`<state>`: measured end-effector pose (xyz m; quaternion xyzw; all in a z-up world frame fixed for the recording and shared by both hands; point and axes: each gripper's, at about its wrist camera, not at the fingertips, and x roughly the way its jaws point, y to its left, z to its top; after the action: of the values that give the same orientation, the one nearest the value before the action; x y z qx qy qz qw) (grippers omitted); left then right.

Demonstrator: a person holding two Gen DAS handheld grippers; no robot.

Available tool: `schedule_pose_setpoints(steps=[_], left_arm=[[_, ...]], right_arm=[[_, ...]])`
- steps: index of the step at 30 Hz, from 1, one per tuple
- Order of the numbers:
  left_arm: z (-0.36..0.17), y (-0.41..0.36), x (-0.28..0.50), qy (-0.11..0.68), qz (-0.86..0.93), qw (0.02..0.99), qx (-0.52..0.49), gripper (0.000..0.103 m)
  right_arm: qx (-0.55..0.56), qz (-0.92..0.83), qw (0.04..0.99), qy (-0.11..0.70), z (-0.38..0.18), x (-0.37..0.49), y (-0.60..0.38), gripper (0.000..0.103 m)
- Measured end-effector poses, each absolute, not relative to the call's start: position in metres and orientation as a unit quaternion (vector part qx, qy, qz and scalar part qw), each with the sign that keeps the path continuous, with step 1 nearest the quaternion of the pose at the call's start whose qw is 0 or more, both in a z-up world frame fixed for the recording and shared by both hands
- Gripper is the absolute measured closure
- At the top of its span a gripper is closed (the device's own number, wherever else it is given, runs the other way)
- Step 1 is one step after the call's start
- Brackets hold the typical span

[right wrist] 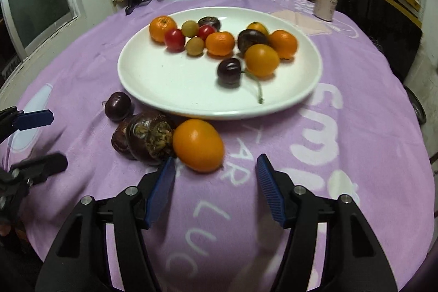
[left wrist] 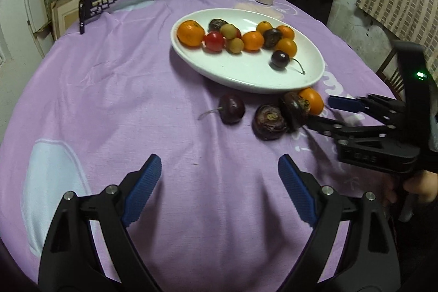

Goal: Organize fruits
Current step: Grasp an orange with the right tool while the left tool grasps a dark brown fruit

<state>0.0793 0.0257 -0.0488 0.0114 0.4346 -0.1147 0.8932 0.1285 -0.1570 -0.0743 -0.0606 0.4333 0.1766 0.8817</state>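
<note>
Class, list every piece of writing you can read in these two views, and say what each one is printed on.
"LUC": white letters on the purple tablecloth, cut off below.
"AR": white, same cloth, beside the loose orange; start hidden.
"SM": larger white letters near the white plate; uncertain.
Jar label: too blurred.
Right gripper embossing: unreadable.

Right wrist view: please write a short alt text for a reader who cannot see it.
The open right gripper hovers over a purple tablecloth, just short of an orange fruit lying beside two dark round fruits and a cherry. Behind them, a white plate holds more small fruits.
</note>
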Motion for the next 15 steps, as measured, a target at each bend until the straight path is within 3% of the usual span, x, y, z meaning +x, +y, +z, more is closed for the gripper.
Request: schedule_pose_setpoints(steps=[1,2,9,12,15], left_arm=[[-0.05,0.023,0.081,0.438,-0.119,0.891,0.009,0.014],[-0.051,0.021,0.081,0.441,-0.121,0.889,0.008,0.014],[-0.058,0.004,0.088,0.459,-0.131,0.878,0.011,0.015],[-0.063,-0.005,0.094,0.468,-0.134,0.873,0.015,0.028],[-0.07,-0.015,0.106,0.472,-0.127,0.872,0.026,0.033]], right_arm=[[-0.058,0.19,0.878,0.436,-0.075,0.13,-0.155,0.064],[-0.056,0.205,0.875,0.434,-0.074,0.132,-0.152,0.067],[-0.025,0.179,0.881,0.437,-0.063,0.114,-0.171,0.067],[-0.001,0.165,0.889,0.427,-0.055,0.095,-0.195,0.067],[0.025,0.157,0.891,0.425,-0.052,0.081,-0.218,0.067]])
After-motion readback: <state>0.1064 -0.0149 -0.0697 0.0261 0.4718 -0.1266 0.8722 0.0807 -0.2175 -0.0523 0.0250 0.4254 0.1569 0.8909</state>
